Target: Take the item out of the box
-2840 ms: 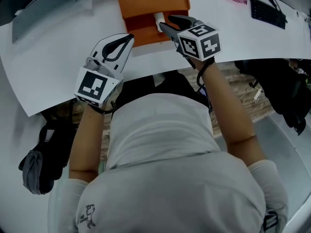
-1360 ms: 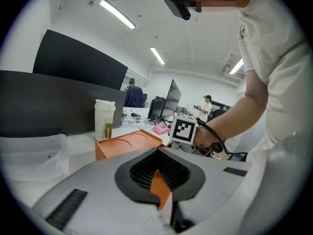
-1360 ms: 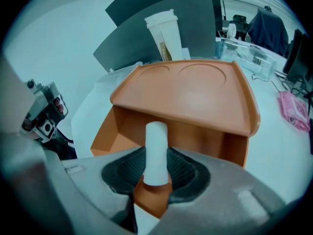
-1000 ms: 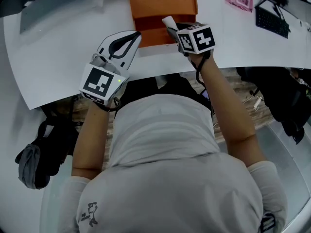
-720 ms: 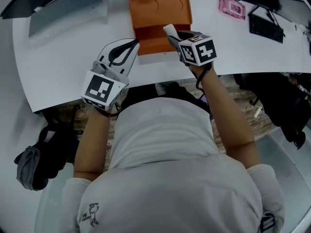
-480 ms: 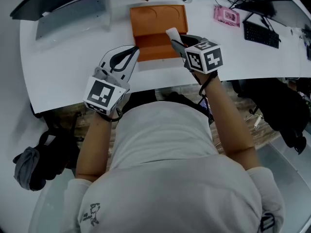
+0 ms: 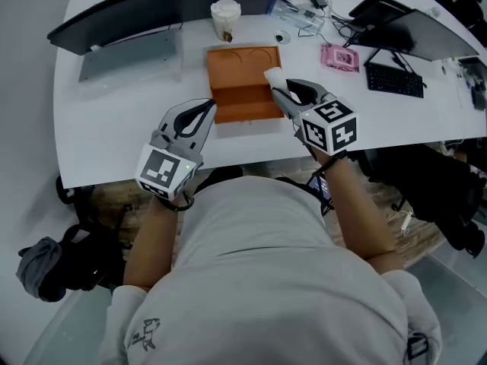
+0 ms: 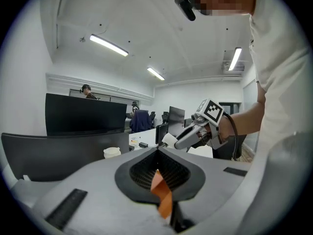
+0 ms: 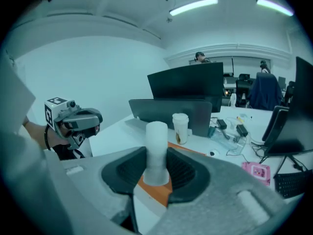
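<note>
An open orange box (image 7: 243,67) lies on the white table, its lid folded back. My right gripper (image 7: 280,90) is shut on a white cylinder (image 7: 272,76) and holds it upright over the box's right edge. In the right gripper view the cylinder (image 9: 157,131) stands between the pads, with the orange box below. My left gripper (image 7: 207,111) is at the box's front left corner, jaws together. A thin strip of the orange box wall (image 8: 160,192) is pinched between them in the left gripper view.
A paper cup (image 7: 225,15) stands behind the box, next to a grey laptop (image 7: 129,52). A pink item (image 7: 339,57) and a black keyboard (image 7: 394,80) lie to the right. The table's front edge (image 7: 251,139) runs just under both grippers.
The right gripper has lifted the white cylinder up out of the box tray and a little to the right. The left gripper stays at the box corner. The head view has pulled back.
</note>
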Motion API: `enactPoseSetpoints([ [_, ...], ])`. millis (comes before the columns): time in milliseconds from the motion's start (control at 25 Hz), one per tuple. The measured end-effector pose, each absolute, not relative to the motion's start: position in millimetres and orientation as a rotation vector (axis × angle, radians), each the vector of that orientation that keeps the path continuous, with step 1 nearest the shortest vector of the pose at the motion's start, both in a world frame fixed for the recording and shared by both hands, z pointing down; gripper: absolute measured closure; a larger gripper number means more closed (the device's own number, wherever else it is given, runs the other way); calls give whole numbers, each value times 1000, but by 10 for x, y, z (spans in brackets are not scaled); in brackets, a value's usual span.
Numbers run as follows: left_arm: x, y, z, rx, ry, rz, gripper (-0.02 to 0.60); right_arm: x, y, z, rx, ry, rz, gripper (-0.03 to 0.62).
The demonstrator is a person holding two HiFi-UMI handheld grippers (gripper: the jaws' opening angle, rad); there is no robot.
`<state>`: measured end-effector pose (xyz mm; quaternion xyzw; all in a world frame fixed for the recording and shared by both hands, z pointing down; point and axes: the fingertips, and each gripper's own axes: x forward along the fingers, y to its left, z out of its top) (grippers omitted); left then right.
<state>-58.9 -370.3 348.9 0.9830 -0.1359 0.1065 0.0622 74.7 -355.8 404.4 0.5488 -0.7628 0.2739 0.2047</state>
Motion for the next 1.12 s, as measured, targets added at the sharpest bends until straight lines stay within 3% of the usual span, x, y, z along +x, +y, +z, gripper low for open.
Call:
enactPoseSetpoints([
  [520,-411,-3349,3086,3042,-460,268,583,1035,-3165,3594,1586,-2189,654,462],
  [1120,20,-2098,3270,2980,-552,277,583,1378,-1895,3586,1542,-2319,577,464],
])
